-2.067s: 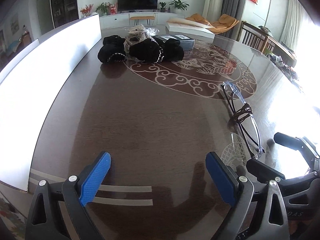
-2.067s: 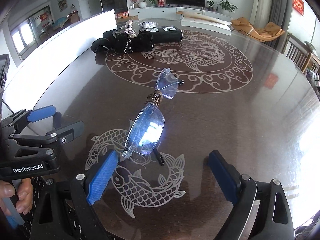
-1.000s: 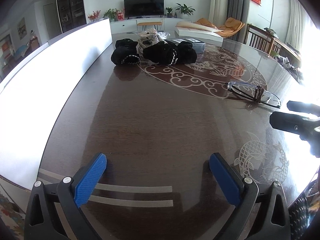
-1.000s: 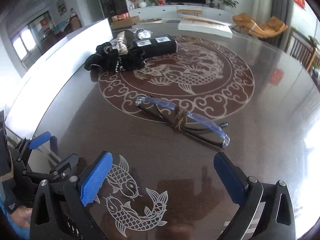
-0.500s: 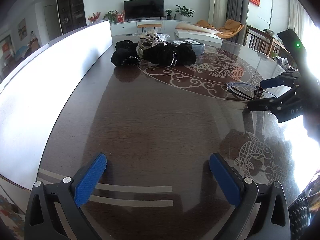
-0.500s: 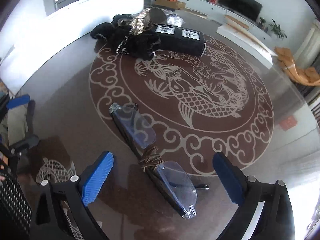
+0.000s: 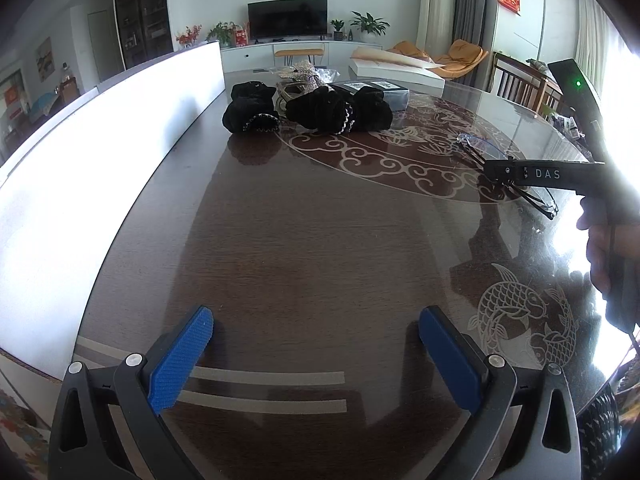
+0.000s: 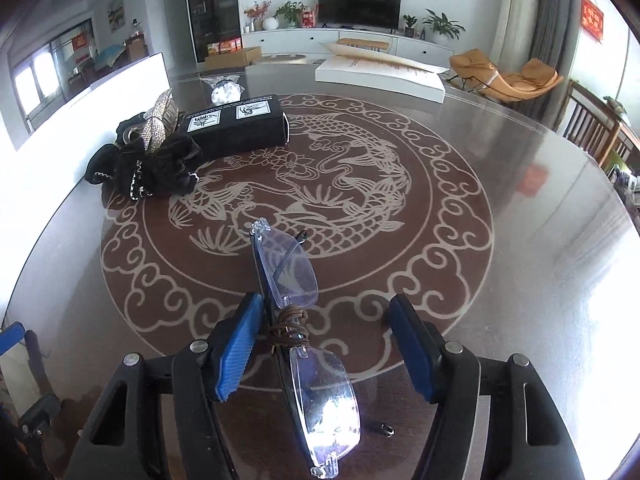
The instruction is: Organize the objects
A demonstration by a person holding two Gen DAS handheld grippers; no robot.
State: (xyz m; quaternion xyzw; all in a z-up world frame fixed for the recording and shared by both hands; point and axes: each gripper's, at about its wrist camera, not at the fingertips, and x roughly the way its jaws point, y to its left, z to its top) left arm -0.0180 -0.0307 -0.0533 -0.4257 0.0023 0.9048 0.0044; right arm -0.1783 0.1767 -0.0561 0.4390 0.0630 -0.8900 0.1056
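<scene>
The right gripper [image 8: 324, 344] is lowered over a pair of rimless glasses [image 8: 298, 320] that lies on the dark glass-topped bench [image 8: 500, 280], and its jaws are closing. The glasses run near to far between the two blue pads: the bridge, wound with a brown cord, sits just beside the left pad [image 8: 238, 346], so close that contact cannot be told, while the right pad stands well clear of the frame. One lens reaches toward the far side over the carp medallion inlaid in the bench top; the other lens lies near, under the gripper body, with bright glare on it.

In the left wrist view the left gripper [image 7: 316, 360] hangs open over bare bench near the near edge, with nothing between its blue pads. From there the right gripper shows at the right, a black bar marked DAS held in a hand [image 7: 600, 248], its tip over the glasses, which lie at the right rim of the medallion.

On the far left part of the bench sits a heap of black fabric pieces with beaded trim [image 8: 148, 168], a silver sequined bow on top of it. Just beside the heap on the right lies a black box with two white labels [image 8: 236, 124]. A white panel [image 7: 100, 152] runs along the left side of the bench
</scene>
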